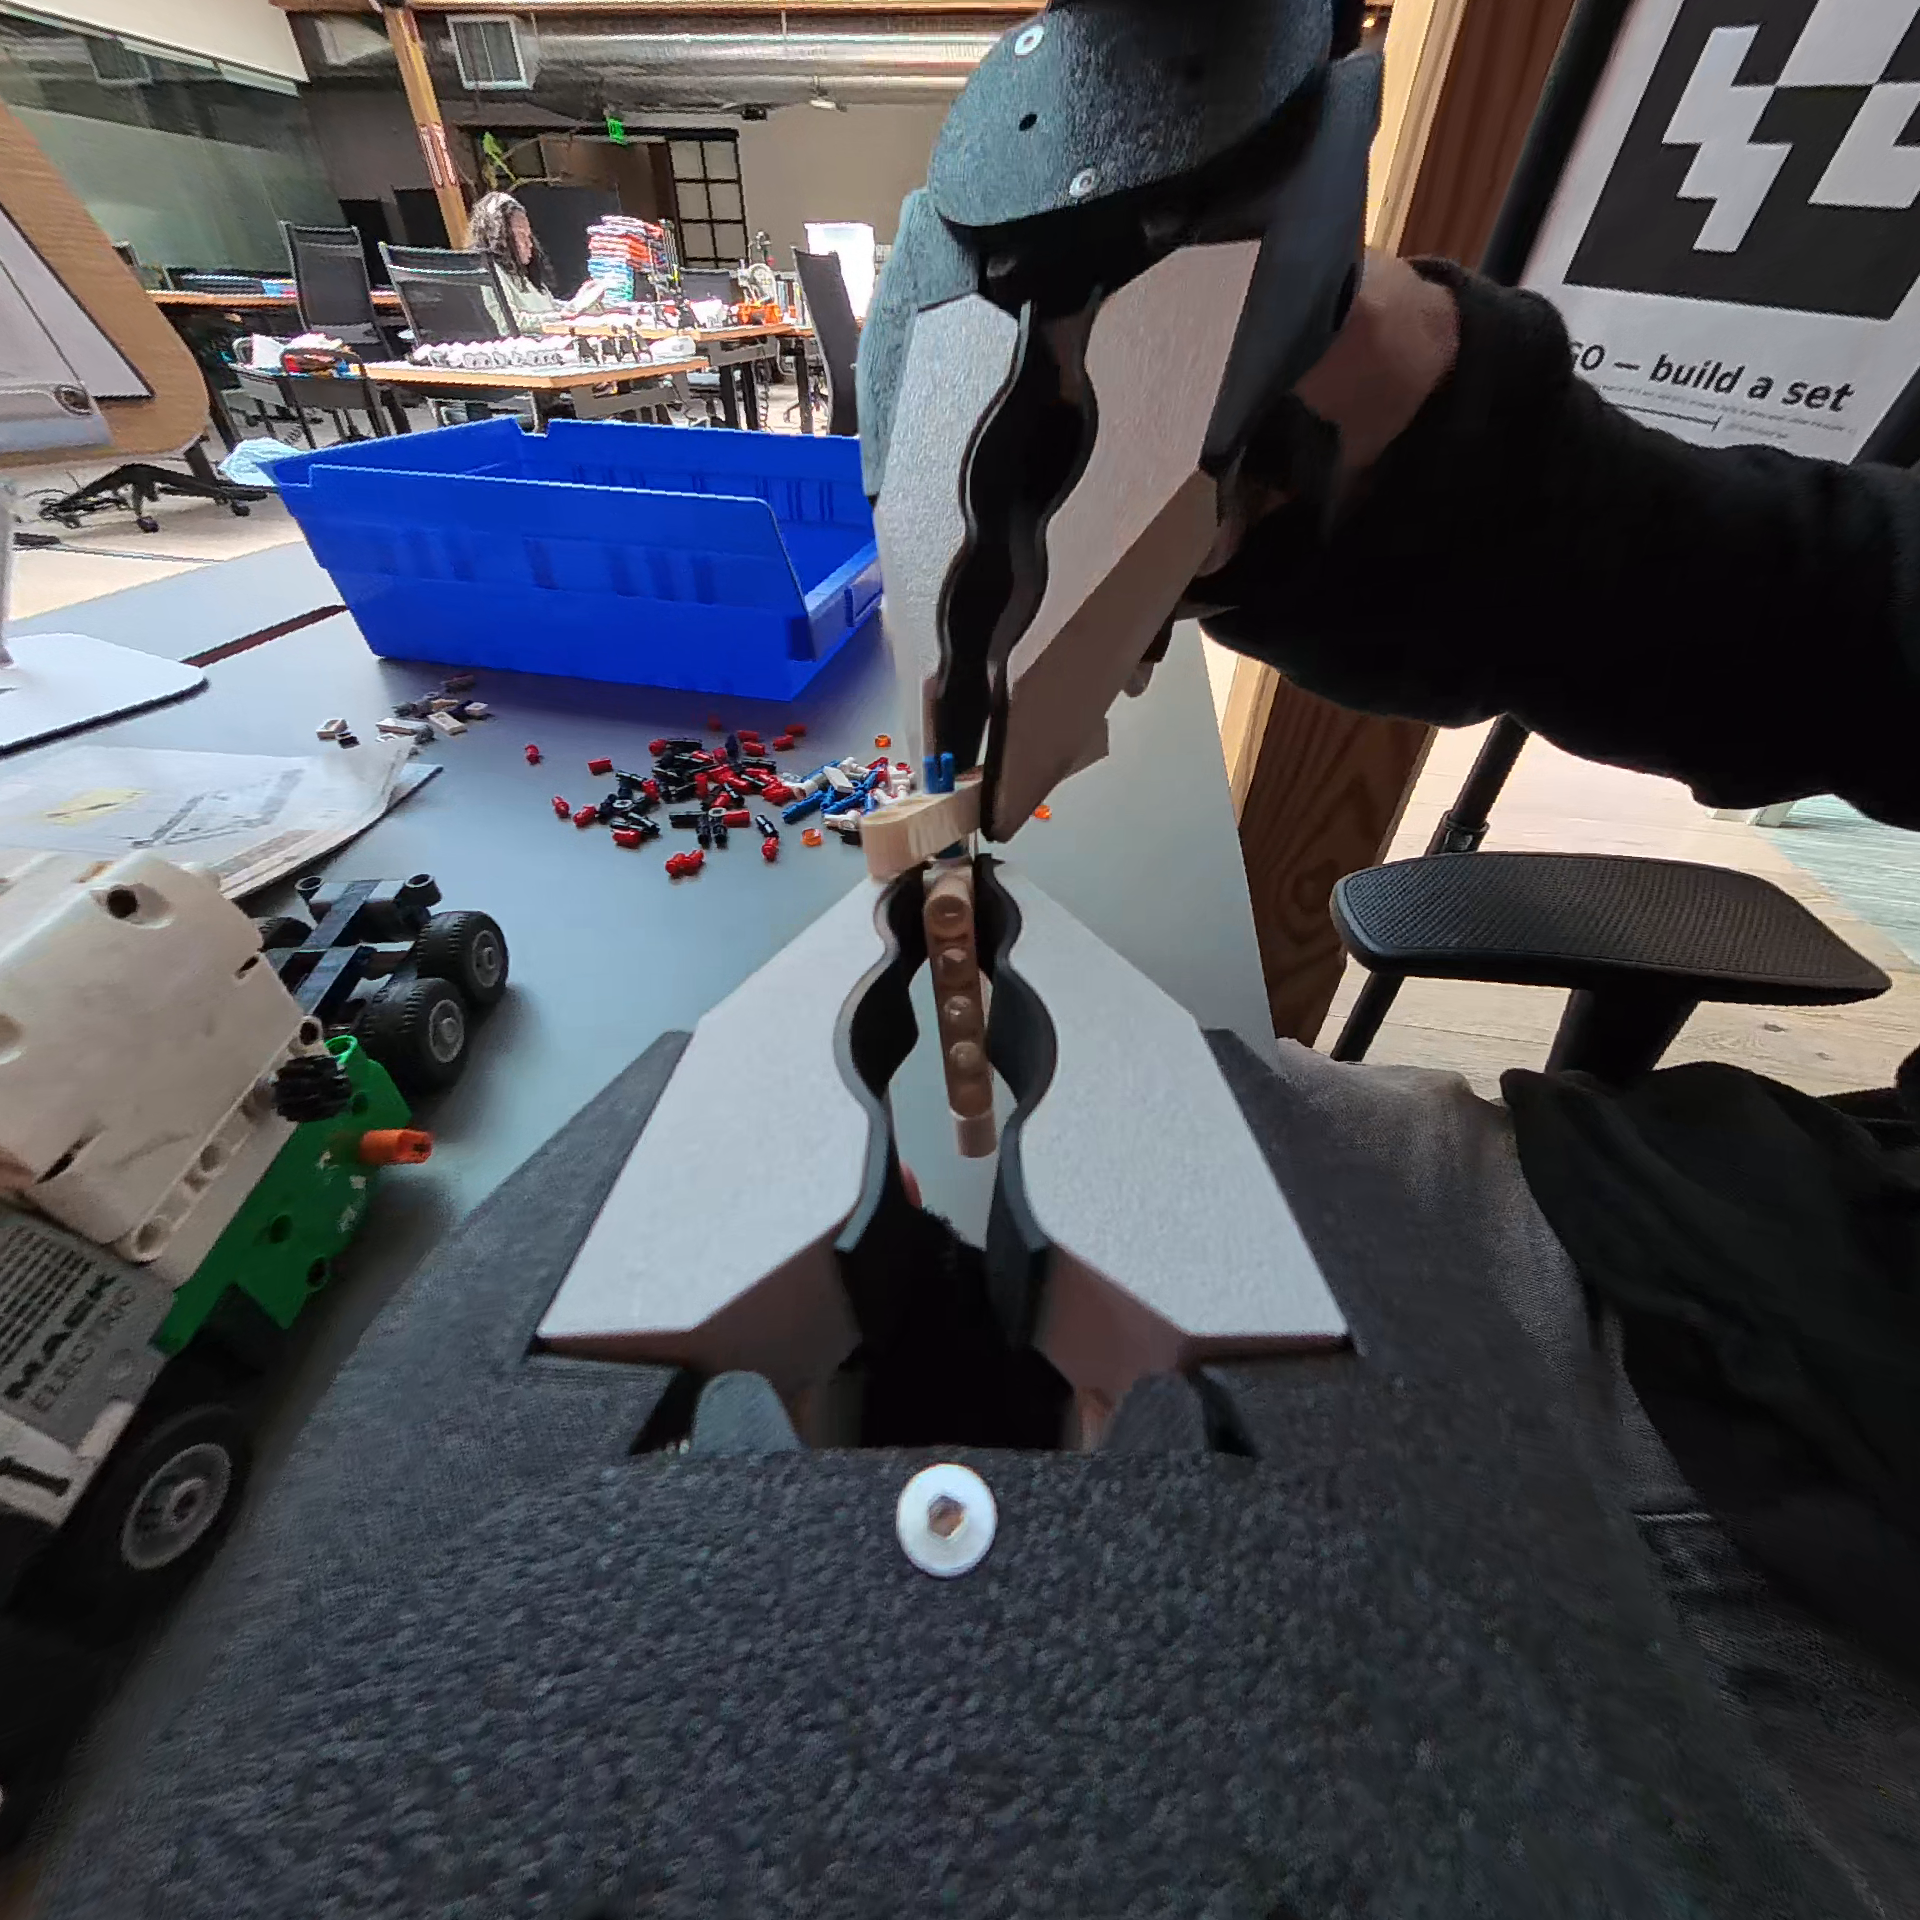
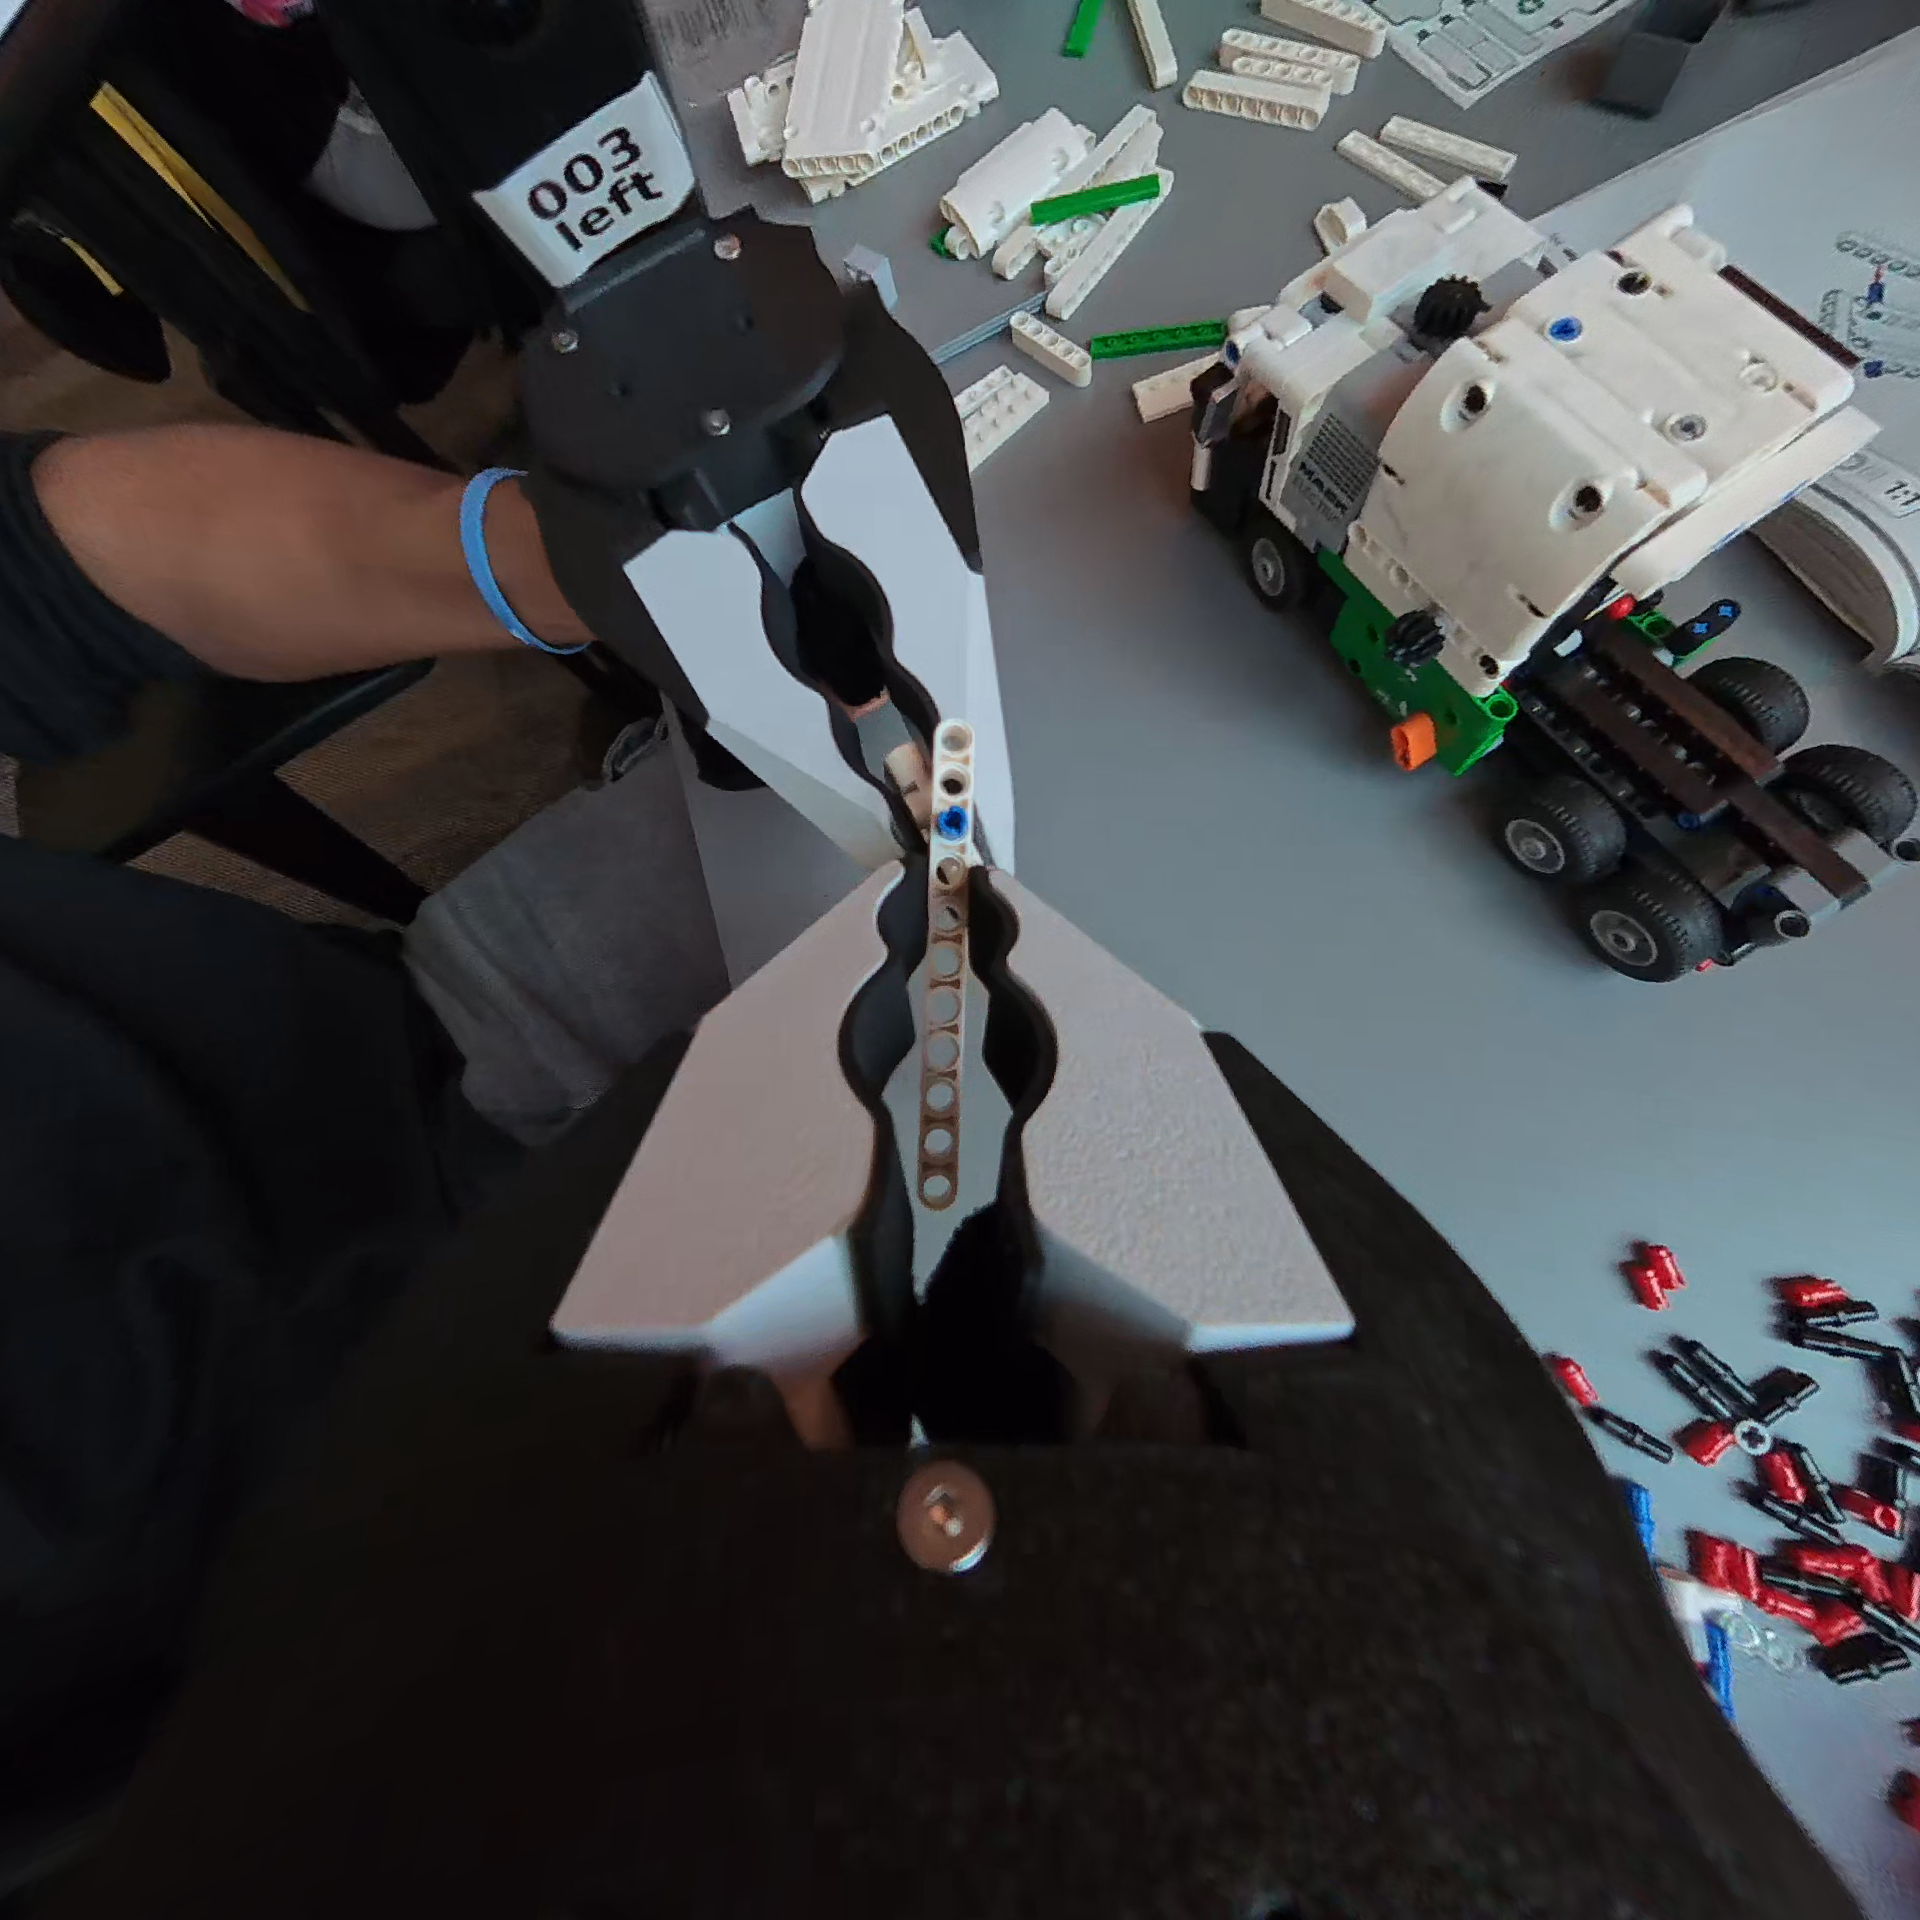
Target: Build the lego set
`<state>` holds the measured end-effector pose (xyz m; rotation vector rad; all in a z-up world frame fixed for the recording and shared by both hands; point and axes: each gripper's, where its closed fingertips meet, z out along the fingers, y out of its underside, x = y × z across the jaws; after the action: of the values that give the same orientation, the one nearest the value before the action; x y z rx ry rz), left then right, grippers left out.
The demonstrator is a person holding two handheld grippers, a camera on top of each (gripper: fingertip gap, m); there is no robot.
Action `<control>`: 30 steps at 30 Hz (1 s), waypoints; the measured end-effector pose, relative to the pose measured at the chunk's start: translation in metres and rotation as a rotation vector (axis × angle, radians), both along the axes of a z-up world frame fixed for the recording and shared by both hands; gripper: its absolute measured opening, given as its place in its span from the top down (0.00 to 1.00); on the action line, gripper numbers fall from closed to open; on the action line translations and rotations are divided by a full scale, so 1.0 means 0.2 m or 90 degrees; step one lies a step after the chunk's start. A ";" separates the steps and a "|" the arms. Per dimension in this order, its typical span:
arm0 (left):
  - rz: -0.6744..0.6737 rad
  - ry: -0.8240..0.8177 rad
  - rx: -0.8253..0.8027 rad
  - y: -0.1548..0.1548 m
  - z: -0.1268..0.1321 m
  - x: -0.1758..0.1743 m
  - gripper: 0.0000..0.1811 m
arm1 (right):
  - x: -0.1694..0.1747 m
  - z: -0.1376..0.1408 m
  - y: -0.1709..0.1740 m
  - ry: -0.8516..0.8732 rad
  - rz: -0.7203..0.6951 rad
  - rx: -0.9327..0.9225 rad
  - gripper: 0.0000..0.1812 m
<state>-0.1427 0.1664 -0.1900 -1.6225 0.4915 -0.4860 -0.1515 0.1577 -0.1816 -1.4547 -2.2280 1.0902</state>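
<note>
Left gripper (image 1: 940, 883) clamps a short beam (image 1: 961, 1023); right gripper (image 2: 951, 883) clamps the long beam (image 2: 943, 997). Align holes squarely on the blue pin (image 2: 950, 823) (avoid twisting), then press.

This is an open-plan office used as a workspace. Far ahead of the left gripper stand rows of wooden-topped desks (image 1: 540, 369) with black mesh office chairs (image 1: 332, 281), where a seated person (image 1: 509, 260) works under exposed ceiling ducts (image 1: 727, 52). To that gripper's right sits another black mesh chair (image 1: 1600, 925); ahead on the grey tabletop (image 1: 623, 935) rests a blue plastic bin (image 1: 582, 551).
</note>
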 end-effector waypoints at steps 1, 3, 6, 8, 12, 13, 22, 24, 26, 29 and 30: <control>0.000 0.000 0.000 0.00 0.00 0.00 0.97 | 0.00 0.00 0.00 0.004 0.004 0.009 0.97; -0.021 -0.019 -0.003 -0.01 0.01 0.01 0.96 | 0.00 0.01 -0.01 0.022 0.033 0.032 0.97; -0.074 -0.053 -0.007 -0.04 0.03 0.03 0.97 | 0.01 0.03 -0.03 0.069 0.113 0.084 0.97; -0.076 -0.052 -0.008 -0.04 0.03 0.03 0.97 | 0.01 0.03 -0.03 0.058 0.126 0.066 0.97; 0.000 -0.018 0.006 0.00 0.02 -0.03 0.97 | -0.03 0.02 0.00 0.002 0.026 -0.021 0.97; 0.009 -0.008 0.008 0.01 0.01 -0.03 0.96 | -0.03 0.02 0.01 0.003 0.018 -0.014 0.97; -0.056 -0.033 -0.007 -0.03 0.01 0.02 0.96 | 0.00 0.02 -0.01 0.034 0.106 0.045 0.97; -0.010 -0.024 -0.002 0.00 0.01 -0.02 0.97 | -0.03 0.02 0.01 -0.016 0.025 -0.017 0.97; 0.017 0.005 0.006 0.01 0.00 -0.03 0.97 | -0.03 0.02 0.01 -0.037 -0.024 -0.009 0.97; 0.018 0.019 0.014 0.01 0.00 -0.02 0.97 | -0.02 0.02 0.00 -0.041 -0.052 0.018 0.97; 0.010 0.019 0.016 0.00 0.00 -0.02 0.97 | -0.02 0.02 0.00 -0.029 -0.028 0.040 0.97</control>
<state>-0.1460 0.1665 -0.1895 -1.6103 0.5053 -0.4429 -0.1548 0.1572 -0.1769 -1.5090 -2.2294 0.9730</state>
